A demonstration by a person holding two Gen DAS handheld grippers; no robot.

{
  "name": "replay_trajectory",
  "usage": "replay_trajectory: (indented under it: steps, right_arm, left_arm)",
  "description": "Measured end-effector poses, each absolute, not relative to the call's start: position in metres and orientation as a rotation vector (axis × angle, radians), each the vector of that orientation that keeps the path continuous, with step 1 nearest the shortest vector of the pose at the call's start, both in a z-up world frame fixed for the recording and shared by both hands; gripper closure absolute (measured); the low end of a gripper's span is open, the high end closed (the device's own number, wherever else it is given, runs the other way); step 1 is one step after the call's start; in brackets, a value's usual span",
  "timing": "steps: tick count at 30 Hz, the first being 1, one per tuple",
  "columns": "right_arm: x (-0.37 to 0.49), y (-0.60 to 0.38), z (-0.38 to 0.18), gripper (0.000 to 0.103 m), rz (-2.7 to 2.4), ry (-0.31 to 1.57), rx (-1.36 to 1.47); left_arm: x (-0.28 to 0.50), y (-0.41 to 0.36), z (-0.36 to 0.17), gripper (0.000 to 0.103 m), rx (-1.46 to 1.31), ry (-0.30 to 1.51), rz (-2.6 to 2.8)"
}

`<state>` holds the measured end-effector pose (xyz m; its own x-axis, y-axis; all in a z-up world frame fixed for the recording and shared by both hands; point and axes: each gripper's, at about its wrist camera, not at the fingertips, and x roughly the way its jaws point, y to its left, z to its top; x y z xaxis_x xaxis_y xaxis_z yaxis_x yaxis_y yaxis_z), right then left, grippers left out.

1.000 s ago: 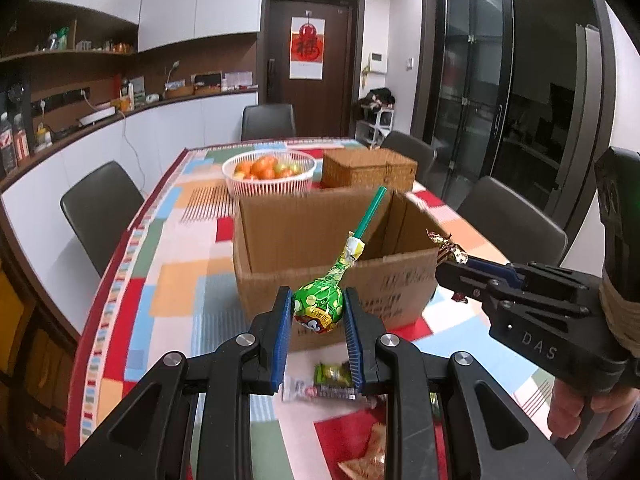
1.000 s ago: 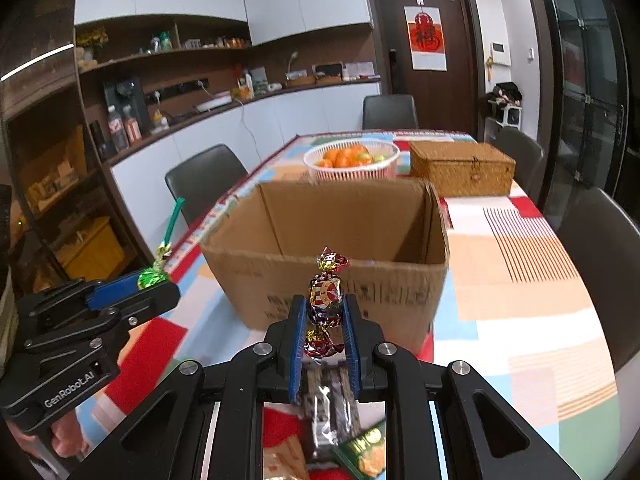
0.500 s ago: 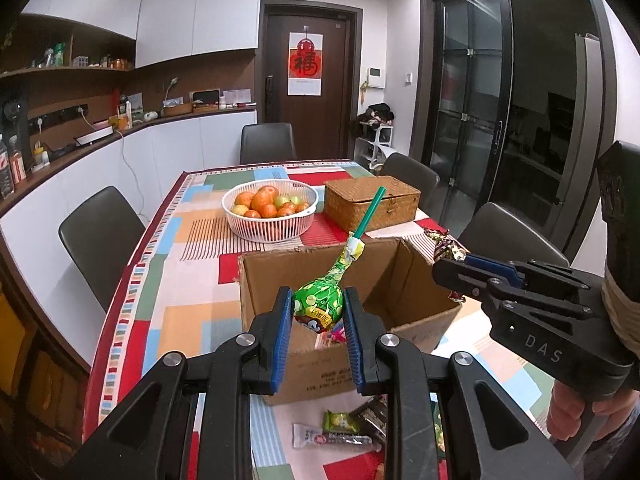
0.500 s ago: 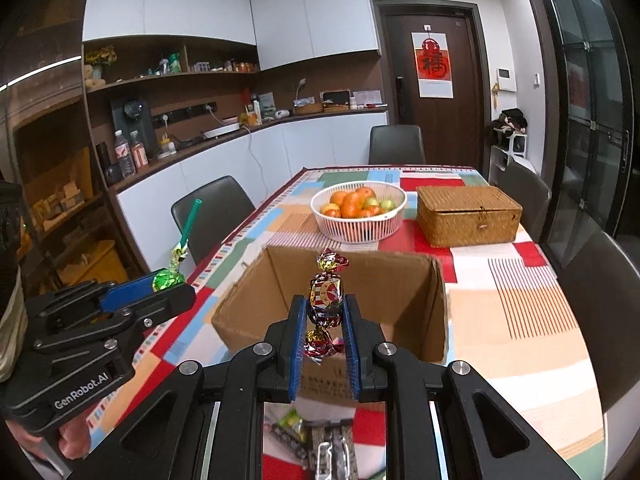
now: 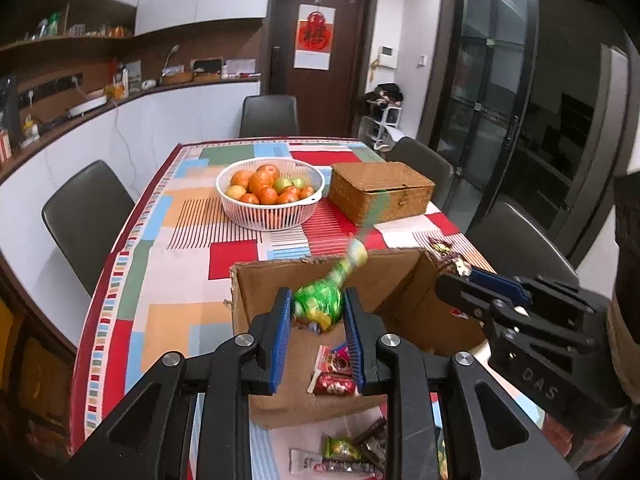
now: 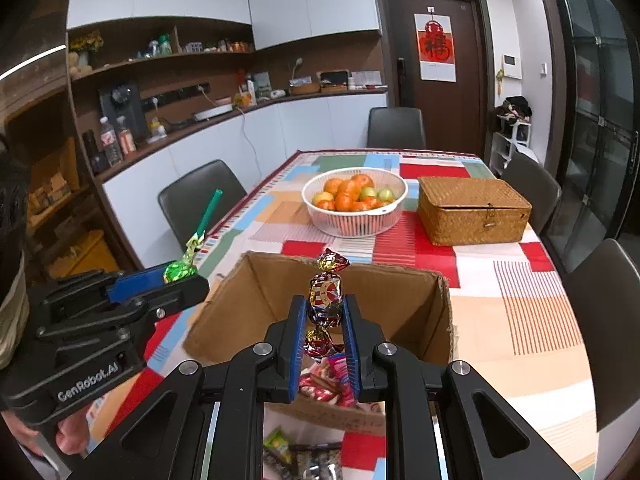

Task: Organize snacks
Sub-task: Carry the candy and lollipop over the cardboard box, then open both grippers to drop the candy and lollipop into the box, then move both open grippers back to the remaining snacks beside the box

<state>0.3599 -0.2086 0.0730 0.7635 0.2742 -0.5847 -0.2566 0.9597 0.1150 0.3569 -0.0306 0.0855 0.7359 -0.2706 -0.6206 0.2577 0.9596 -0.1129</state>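
Two grippers hang over the open cardboard box [image 5: 400, 292], which sits on the patchwork tablecloth [image 5: 180, 240] with a few snack packets [image 5: 334, 372] in its bottom. Beyond the box sit a wicker chest [image 5: 384, 190] and a white fruit basket [image 5: 270, 196]. Left gripper [image 5: 318, 320] looks spread, with the blurry green lollipop [image 5: 320, 304] tilting between its pads over the box. Right gripper [image 6: 324, 326] pinches a shiny twist-wrapped candy [image 6: 325, 300] upright above the box's near wall.
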Motion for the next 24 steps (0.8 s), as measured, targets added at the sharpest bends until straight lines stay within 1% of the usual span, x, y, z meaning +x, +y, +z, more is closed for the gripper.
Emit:
replay_trajectory:
  steps: [1,2,3,4,9,15,16,24]
  right_arm:
    - [0.364,-0.209,0.072,0.081,0.278,0.641,0.033]
    - [0.367,-0.210,0.072,0.076,0.274,0.648,0.042]
    - [0.370,-0.212,0.071,0.069,0.265,0.664,0.058]
    - [0.370,-0.214,0.070,0.068,0.256,0.661,0.070]
    - [0.358,-0.213,0.072,0.065,0.247,0.637,0.046]
    - [0.334,-0.203,0.073,0.065,0.276,0.606,0.012]
    - [0.331,-0.201,0.073,0.065,0.286,0.606,0.009]
    - [0.304,-0.183,0.057,0.065,0.355,0.639,-0.007]
  left_arm:
    - [0.360,-0.030,0.084,0.061,-0.022,0.694,-0.273]
    - [0.361,-0.029,0.084,0.060,-0.020,0.694,-0.266]
    - [0.360,-0.029,0.084,0.060,-0.014,0.691,-0.265]
    - [0.357,-0.029,0.084,0.059,-0.003,0.690,-0.266]
    - [0.339,-0.024,0.087,0.056,0.004,0.675,-0.253]
    - [0.310,-0.012,0.089,0.053,0.013,0.657,-0.225]
    - [0.306,-0.011,0.088,0.052,0.019,0.656,-0.221]
    - [0.270,0.006,0.079,0.051,0.049,0.661,-0.179]
